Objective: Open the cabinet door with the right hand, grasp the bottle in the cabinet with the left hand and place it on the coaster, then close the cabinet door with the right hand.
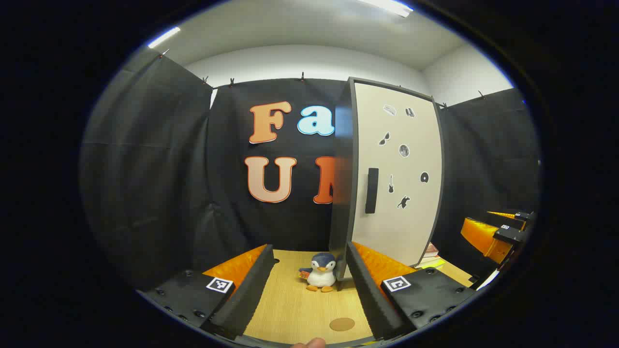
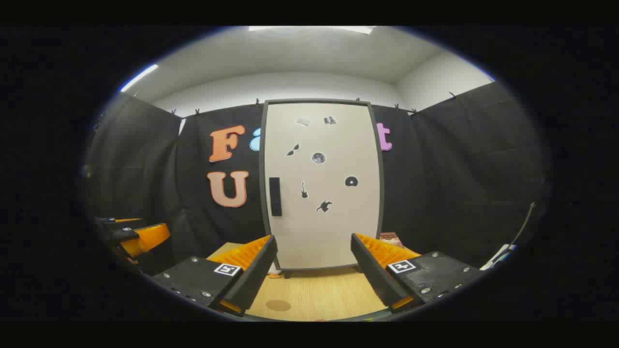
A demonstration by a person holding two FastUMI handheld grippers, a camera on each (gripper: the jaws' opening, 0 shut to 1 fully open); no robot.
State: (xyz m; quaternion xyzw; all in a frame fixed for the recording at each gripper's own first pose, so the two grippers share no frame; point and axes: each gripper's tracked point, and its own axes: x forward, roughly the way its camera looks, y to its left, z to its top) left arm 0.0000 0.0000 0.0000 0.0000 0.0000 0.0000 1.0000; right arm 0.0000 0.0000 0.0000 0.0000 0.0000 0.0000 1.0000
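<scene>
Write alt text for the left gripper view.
A closed cabinet door, pale with small dark stickers and a dark vertical handle, stands on a wooden table. Between the open left gripper fingers sit a plush penguin beside the cabinet and, nearer, a round coaster. The right gripper shows at the right edge.

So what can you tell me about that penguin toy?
The penguin plush toy looks soft and fuzzy, with a dark blue head and back, a white face and belly, and an orange beak and feet. It stands upright on the light wooden table, facing the camera, right beside the cabinet's lower corner. Something small and reddish sits at its side. Neither gripper touches it.
</scene>
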